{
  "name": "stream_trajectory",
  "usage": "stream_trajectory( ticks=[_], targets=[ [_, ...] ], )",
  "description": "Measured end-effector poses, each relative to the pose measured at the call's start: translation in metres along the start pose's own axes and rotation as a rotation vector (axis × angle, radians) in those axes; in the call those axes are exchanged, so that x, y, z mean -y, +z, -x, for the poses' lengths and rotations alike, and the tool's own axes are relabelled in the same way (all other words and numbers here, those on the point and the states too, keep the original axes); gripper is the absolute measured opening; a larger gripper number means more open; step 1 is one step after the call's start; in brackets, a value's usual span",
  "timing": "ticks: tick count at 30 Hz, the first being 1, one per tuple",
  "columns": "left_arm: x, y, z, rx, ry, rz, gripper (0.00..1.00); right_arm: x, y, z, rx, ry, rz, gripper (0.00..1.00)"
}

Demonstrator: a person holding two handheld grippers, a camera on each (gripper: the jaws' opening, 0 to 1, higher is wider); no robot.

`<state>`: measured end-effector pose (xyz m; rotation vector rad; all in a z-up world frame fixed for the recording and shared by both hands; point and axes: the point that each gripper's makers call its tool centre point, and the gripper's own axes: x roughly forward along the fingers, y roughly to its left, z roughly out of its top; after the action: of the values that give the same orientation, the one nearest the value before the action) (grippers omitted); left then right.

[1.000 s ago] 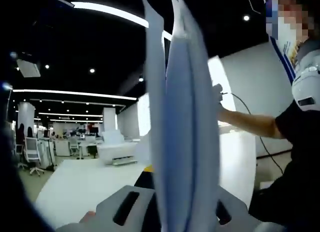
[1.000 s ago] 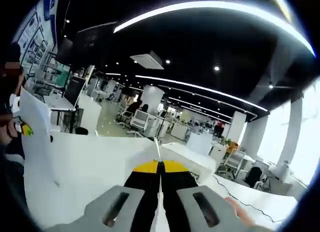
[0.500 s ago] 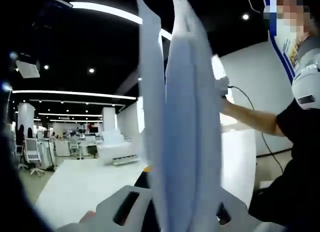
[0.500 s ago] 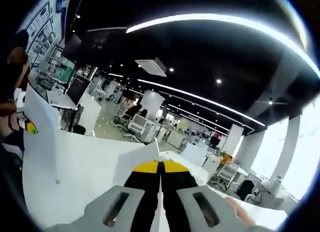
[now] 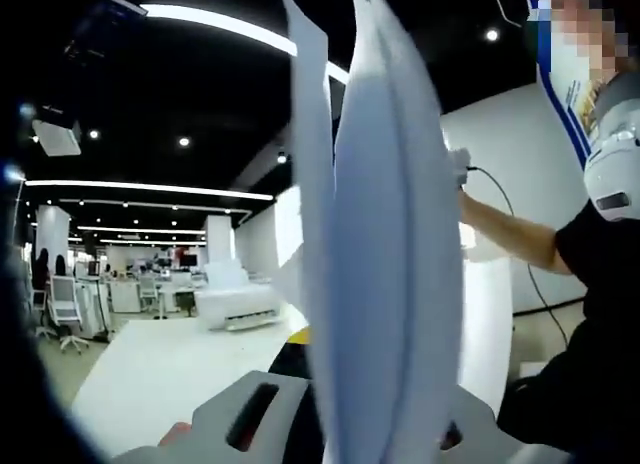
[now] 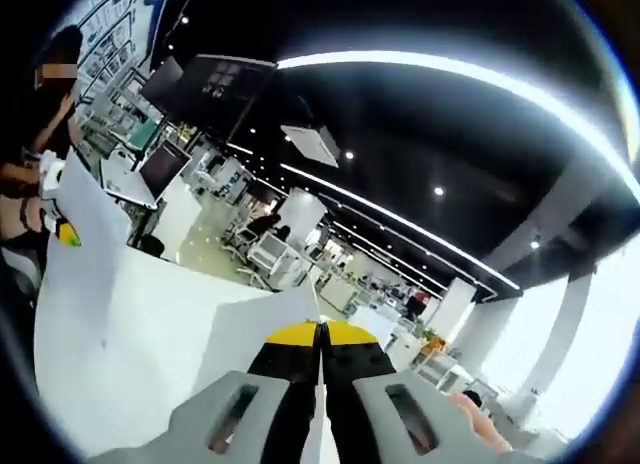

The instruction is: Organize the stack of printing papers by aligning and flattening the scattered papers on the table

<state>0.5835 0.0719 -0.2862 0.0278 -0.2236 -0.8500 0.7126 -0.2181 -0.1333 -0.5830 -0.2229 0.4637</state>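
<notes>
My left gripper point(image 5: 375, 439) and right gripper point(image 6: 321, 384) are both clenched on the papers point(image 5: 385, 264), held upright off the tabletop. Risk: loose sheets fan apart and slip free if either grip slackens.

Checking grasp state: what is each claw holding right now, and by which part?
Both hold the sheaf of papers, lifted upright. The left claw is shut on one edge. The right claw is pinched shut on another edge of the papers.
</notes>
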Motion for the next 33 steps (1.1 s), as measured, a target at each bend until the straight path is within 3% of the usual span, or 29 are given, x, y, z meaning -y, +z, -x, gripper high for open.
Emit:
stream_trajectory(
  ticks=[5,8,10,11,21,28,33],
  targets=[
    [0.000,0.000,-0.001,-0.003,-0.001,-0.001,0.06,0.006,-0.004,-0.006,-0.016,0.011,-0.010,0.00],
    [0.001,0.000,-0.002,0.000,-0.003,-0.001,0.06,-0.001,-0.007,-0.005,-0.027,0.043,-0.021,0.00],
    [0.001,0.000,-0.002,0.000,-0.003,-0.001,0.06,-0.005,0.013,0.045,-0.058,0.069,0.020,0.00],
    [0.001,0.000,-0.001,-0.001,-0.002,-0.002,0.06,-0.005,0.014,0.050,-0.071,0.070,0.044,0.00],
    [0.002,0.000,-0.002,-0.003,-0.004,-0.005,0.06,-0.014,0.009,0.067,-0.135,0.159,0.106,0.00],
    [0.003,0.000,-0.003,-0.006,-0.004,-0.005,0.06,-0.021,0.007,0.078,-0.189,0.260,0.190,0.00],
    [0.004,0.000,-0.003,-0.011,-0.006,-0.008,0.06,-0.031,0.014,0.083,-0.176,0.325,0.212,0.00]
  ],
)
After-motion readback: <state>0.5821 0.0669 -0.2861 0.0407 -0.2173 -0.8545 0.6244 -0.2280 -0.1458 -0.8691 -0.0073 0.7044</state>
